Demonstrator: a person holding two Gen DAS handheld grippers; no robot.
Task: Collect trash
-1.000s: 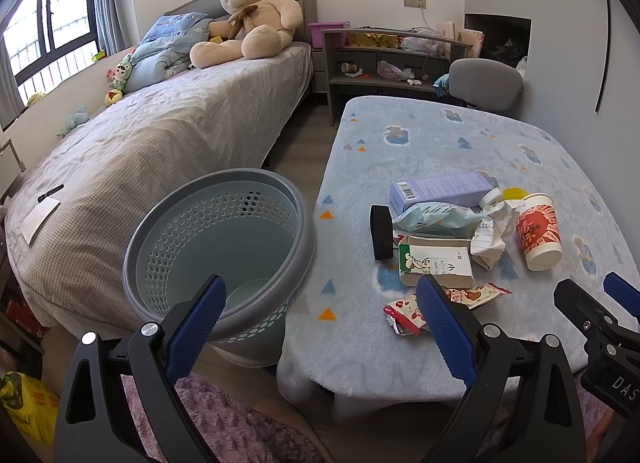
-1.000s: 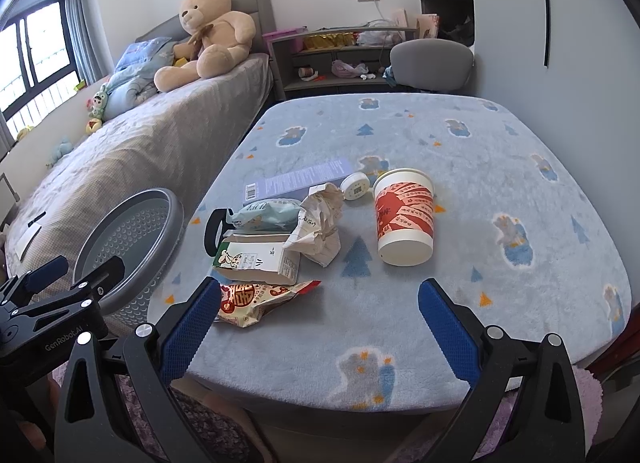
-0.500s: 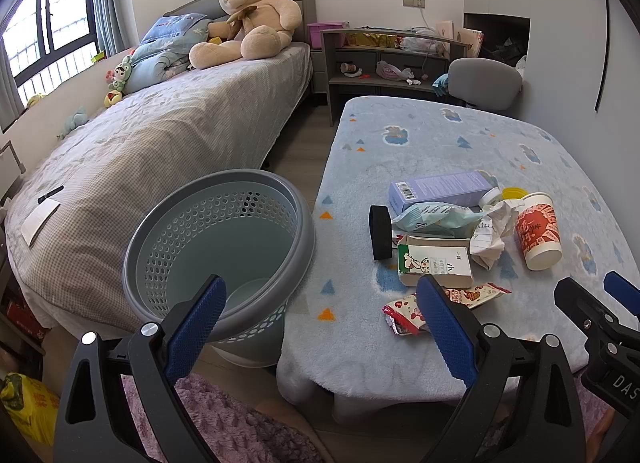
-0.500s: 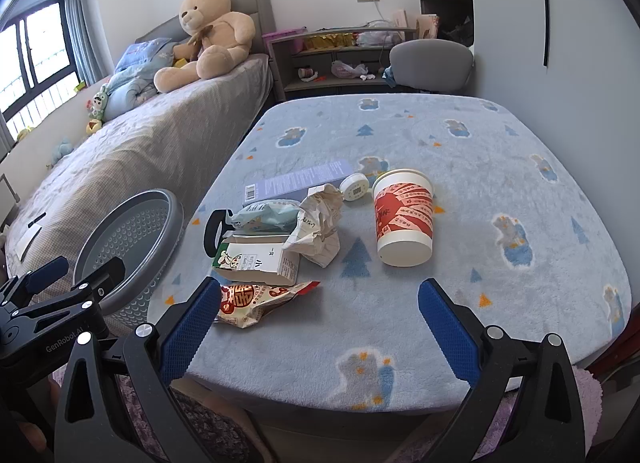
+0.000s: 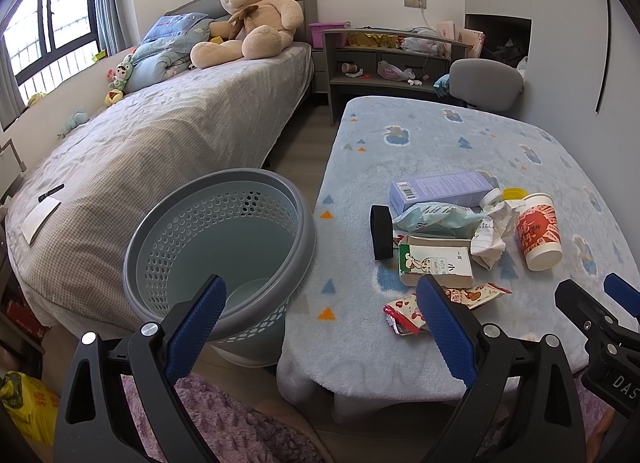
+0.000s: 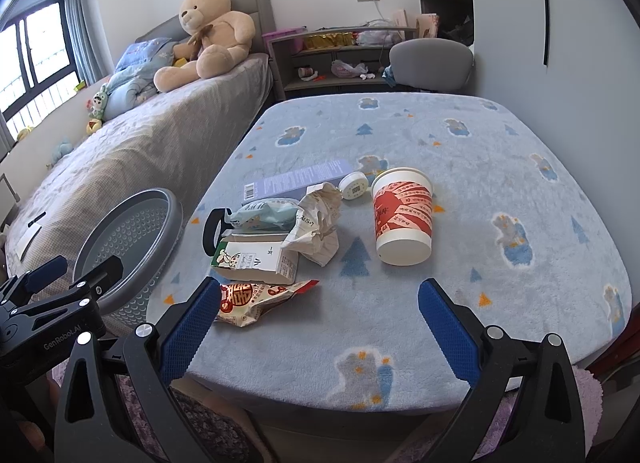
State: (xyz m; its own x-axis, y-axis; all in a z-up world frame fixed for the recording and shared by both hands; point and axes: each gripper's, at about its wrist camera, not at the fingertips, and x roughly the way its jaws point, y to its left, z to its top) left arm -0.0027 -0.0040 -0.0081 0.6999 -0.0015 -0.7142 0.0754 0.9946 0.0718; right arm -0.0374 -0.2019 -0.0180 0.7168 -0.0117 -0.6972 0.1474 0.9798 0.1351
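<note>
Trash lies on the blue fleece table (image 6: 460,167): a red-and-white paper cup (image 6: 403,215), crumpled paper (image 6: 318,223), a milk carton (image 6: 256,259), a red snack wrapper (image 6: 256,297), a pale blue packet (image 6: 264,215), a purple box (image 6: 296,181), a small white lid (image 6: 353,186) and a black band (image 6: 210,229). A grey perforated bin (image 5: 218,247) stands at the table's left edge. My left gripper (image 5: 320,303) is open and empty between bin and table. My right gripper (image 6: 320,311) is open and empty over the table's near edge, just before the wrapper.
A bed (image 5: 160,135) with a big teddy bear (image 5: 248,15) runs along the left, close behind the bin. A shelf unit (image 5: 392,59) and a grey chair (image 5: 484,83) stand beyond the table. A purple rug (image 5: 224,423) lies underfoot.
</note>
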